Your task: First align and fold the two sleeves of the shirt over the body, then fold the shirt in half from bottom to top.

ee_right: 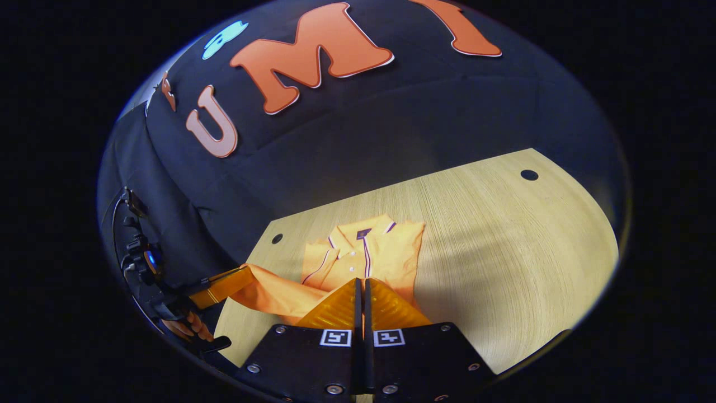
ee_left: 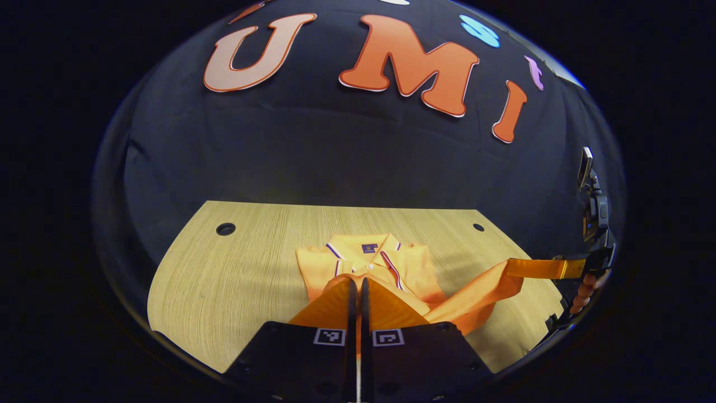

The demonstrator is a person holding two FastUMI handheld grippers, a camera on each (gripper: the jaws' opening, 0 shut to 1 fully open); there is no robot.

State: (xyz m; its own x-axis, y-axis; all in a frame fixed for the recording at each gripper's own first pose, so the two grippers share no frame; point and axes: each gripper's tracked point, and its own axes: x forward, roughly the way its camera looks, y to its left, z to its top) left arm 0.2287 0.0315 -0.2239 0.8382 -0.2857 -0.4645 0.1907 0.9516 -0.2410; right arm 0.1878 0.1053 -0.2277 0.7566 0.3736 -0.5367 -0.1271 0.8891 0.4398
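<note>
An orange polo shirt (ee_left: 403, 268) lies on the wooden table (ee_left: 224, 280), collar toward the far edge, sleeves folded over the body. Its lower part is lifted off the table and stretched between the two grippers. My left gripper (ee_left: 358, 288) is shut on the raised fabric, and the right gripper view shows it at the left (ee_right: 193, 294), pinching a hem corner. My right gripper (ee_right: 361, 288) is shut on the other hem corner above the shirt (ee_right: 386, 252); it appears far right in the left gripper view (ee_left: 587, 267), with the hem pulled taut.
The table (ee_right: 503, 235) has small round holes near its far corners (ee_left: 226, 229) (ee_right: 529, 174). Bare wood lies on both sides of the shirt. A hand (ee_left: 584, 294) holds the right gripper. The black cloth wall stands behind the table.
</note>
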